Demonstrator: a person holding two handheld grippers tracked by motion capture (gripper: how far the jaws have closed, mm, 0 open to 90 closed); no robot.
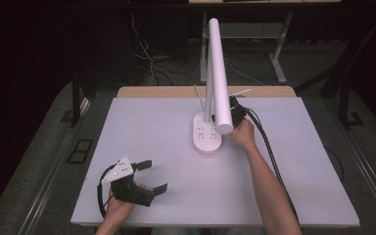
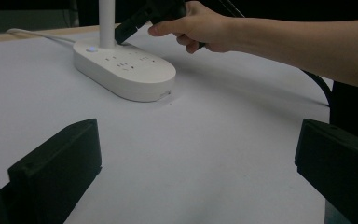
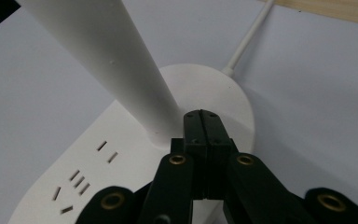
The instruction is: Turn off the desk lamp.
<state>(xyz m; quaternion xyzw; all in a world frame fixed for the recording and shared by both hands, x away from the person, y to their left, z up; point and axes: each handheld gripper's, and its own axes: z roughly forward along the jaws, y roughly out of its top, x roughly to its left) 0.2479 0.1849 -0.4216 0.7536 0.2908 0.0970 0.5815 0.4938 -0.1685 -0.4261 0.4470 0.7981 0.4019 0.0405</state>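
A white desk lamp [image 1: 214, 78] stands a little right of centre on the pale grey table [image 1: 274, 186] in the high view, its oval base [image 1: 206, 137] carrying rows of socket slots and its straight upright post rising from the far end of the base, with a long tubular head [image 1: 219, 73] slanting up toward the top of the frame. The right gripper [image 1: 236, 113] sits just right of the lamp's post, partly hidden behind the lower end of the head, held by the right hand [image 1: 244, 133] whose forearm runs down to the lower right edge. In the right gripper view, its two black jaws are pressed flat together with nothing between them, their tips [image 3: 204, 122] right at the foot of the post [image 3: 121, 65] on the back part of the base [image 3: 121, 172]; whether they touch the base I cannot tell. A white cord [image 3: 247, 39] leaves the base toward the upper right of that view. The left gripper [image 1: 149, 175] lies at the lower left of the table in the high view, gripped by the left hand [image 1: 120, 205], its jaws spread wide and empty, well apart from the lamp. In the left gripper view, those jaws stand at the lower corners, and the lamp base [image 2: 126, 70] shows in the upper left with the right hand [image 2: 200, 25] beside it.
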